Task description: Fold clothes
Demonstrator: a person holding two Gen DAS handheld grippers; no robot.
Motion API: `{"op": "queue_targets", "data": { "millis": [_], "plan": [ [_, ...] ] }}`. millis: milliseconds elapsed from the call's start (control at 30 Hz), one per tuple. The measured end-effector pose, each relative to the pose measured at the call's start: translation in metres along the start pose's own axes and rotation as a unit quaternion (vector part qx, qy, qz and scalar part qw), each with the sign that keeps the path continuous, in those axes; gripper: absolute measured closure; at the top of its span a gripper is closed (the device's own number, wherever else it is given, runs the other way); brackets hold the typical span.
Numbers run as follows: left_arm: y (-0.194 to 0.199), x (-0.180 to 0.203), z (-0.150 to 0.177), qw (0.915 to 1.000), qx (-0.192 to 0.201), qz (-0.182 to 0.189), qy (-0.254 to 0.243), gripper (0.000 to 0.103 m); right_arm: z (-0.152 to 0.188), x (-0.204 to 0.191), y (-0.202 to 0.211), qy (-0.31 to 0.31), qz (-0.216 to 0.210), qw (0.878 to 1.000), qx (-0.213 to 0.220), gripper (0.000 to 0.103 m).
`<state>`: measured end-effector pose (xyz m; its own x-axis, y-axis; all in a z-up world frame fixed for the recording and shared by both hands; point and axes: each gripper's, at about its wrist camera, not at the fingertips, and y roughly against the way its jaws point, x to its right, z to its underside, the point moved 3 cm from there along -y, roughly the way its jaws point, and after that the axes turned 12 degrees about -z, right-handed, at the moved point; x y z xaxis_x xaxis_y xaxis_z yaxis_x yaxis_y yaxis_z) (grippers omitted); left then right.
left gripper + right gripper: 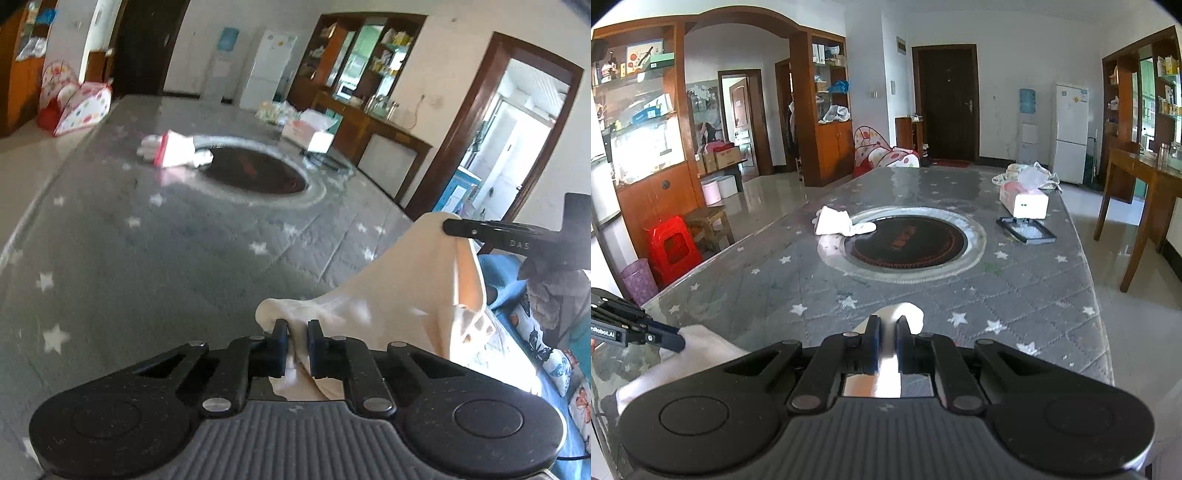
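While my left claw (296,328) pinches a bunched edge of the cream garment (413,295), its jaws sit nearly closed with only the cloth between them. My right claw (887,325) is clamped the same way on another part of that garment (905,314), the jaws close together around a fold. The fabric hangs stretched between the two claws, lifted above the near end of the grey star-patterned surface (1015,295). Farther along the surface a folded white cloth (833,221) lies touching the rim of the round inset cooktop (908,242), and a tissue box (1023,197) sits beyond it
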<state>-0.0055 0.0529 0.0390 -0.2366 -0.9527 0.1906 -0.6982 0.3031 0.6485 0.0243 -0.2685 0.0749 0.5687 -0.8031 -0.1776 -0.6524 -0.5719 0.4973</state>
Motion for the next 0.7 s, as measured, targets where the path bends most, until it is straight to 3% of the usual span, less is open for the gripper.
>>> {"op": "queue_targets", "data": {
  "millis": [200, 400, 500, 700],
  "plan": [
    [-0.006, 0.01, 0.003, 0.9992, -0.009, 0.0, -0.038, 0.087, 0.001, -0.003, -0.005, 0.002, -0.005, 1.0, -0.003, 0.096],
    [-0.016, -0.001, 0.0, 0.9997, -0.02, 0.001, -0.01, 0.084, 0.005, -0.003, -0.007, 0.0, -0.006, 1.0, -0.008, 0.096],
    [-0.02, -0.004, 0.001, 0.9998, -0.02, -0.005, -0.009, 0.088, 0.006, -0.003, -0.007, 0.0, -0.005, 1.0, -0.009, 0.096],
    [-0.003, 0.005, -0.008, 0.9992, 0.023, -0.006, -0.033, 0.093, 0.002, -0.003, -0.005, 0.006, -0.001, 1.0, -0.005, 0.096]
  ]
}}
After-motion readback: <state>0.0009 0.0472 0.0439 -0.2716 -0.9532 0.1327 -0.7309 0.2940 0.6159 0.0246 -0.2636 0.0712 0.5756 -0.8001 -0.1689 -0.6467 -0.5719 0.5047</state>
